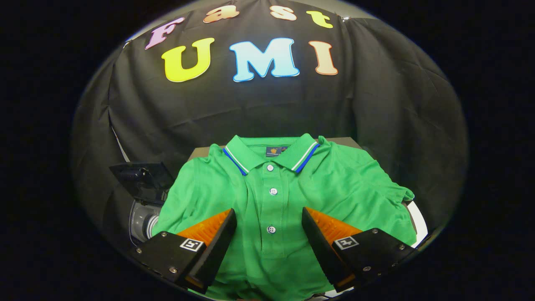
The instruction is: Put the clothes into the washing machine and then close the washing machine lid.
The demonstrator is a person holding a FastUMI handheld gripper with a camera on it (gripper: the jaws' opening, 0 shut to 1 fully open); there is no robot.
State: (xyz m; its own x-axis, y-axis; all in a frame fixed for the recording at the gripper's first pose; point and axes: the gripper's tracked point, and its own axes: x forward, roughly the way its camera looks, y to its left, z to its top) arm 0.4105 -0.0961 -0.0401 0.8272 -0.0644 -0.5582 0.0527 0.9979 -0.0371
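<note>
While spread flat on the bench [342, 141], green polo shirt [334, 184], button placket lying between the fingers [209, 234] of the hand-held gripper [269, 221], released wide above the cloth. Washing machine [144, 209] just left, lid [142, 179] raised. Risk: pinching only a thin fold, so cloth slips or drapes over the rim.

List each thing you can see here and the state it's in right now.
Green polo shirt with blue-and-white striped collar: spread flat, buttoned, not gripped.
Gripper: open, fingers either side of the shirt's button placket.
Small grey washing machine: beside the shirt, dark lid raised open.
</note>
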